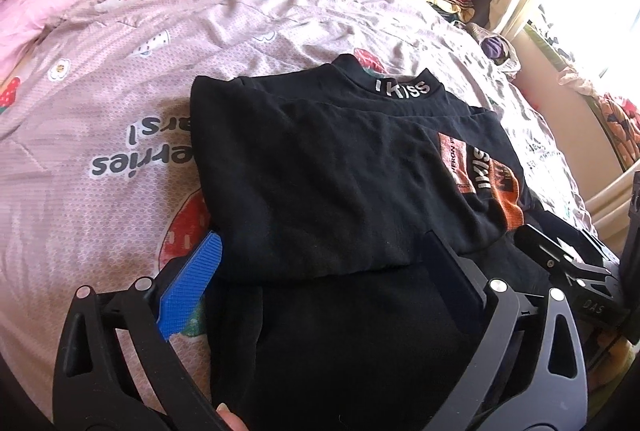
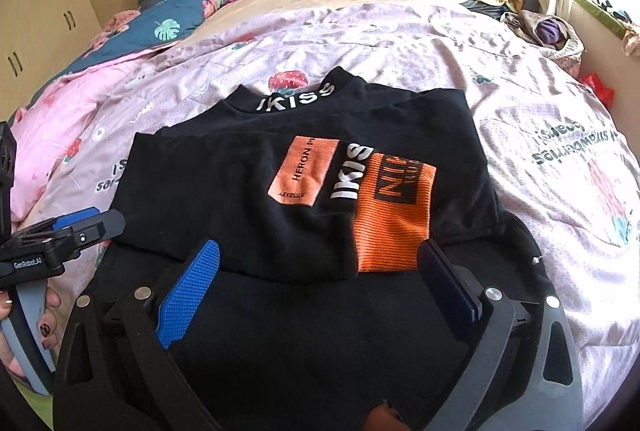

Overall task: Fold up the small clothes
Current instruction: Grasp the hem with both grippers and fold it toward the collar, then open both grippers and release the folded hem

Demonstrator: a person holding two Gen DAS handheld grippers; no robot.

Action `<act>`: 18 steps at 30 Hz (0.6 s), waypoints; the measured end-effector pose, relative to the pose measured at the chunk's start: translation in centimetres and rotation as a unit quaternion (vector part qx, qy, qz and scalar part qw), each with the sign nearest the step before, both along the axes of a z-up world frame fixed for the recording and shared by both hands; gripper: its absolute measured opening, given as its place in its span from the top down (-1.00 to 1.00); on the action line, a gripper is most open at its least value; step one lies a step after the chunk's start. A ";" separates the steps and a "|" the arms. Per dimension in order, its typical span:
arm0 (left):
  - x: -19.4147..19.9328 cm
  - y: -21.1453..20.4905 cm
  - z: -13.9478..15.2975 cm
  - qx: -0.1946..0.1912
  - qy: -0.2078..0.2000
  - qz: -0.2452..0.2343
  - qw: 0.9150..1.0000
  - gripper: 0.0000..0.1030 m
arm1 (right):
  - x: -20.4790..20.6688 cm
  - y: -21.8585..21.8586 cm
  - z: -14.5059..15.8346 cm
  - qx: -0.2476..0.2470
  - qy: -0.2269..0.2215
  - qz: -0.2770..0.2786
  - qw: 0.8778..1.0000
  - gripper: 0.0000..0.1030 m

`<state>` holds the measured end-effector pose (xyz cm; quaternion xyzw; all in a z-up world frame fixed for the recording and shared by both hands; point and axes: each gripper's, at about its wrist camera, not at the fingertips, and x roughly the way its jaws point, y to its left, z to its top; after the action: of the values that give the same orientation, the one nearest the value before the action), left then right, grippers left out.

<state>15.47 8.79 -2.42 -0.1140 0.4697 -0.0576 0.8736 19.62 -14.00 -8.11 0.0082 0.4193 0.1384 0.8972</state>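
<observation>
On the pink strawberry bedspread (image 2: 460,43) lies the black shirt (image 2: 224,187), its lower part folded up over the chest. Left gripper (image 1: 320,263) and right gripper (image 2: 320,267) hover with jaws wide, holding nothing. Seemingly one fold is just finished; next, regrip an edge for another.

Left gripper (image 1: 320,263), black two-finger frame with blue ribbed pads, jaws spread wide, nothing pressed between them, pointing steeply down. Left blue pad (image 1: 192,283) faces the lens; the other pad is dark, edge-on. Fingertip (image 1: 230,419) of the holding hand at the bottom edge. Right gripper (image 2: 320,267), same build, jaws also wide apart, tilted down. In the right wrist view a hand (image 2: 24,331) with dark-painted nails grips the left gripper's grey handle; possibly a ring, too blurred.
</observation>
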 end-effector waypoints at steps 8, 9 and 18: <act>-0.8 -0.2 0.8 0.002 -0.007 -0.001 1.000 -0.82 | -1.2 -0.1 1.3 0.006 -0.014 0.001 1.000 -0.91; -0.9 -0.3 0.9 0.002 -0.008 -0.001 1.000 -0.82 | -1.4 -0.1 1.5 0.006 -0.016 0.001 1.000 -0.91; -2.1 -1.0 2.3 0.004 -0.024 -0.005 1.000 -0.82 | -3.3 -0.6 3.2 0.015 -0.036 0.003 0.999 -0.91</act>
<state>13.35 7.81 -0.12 -0.1066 0.4493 -0.0625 0.8848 16.30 -14.55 -4.89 0.0153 0.3847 0.1480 0.9110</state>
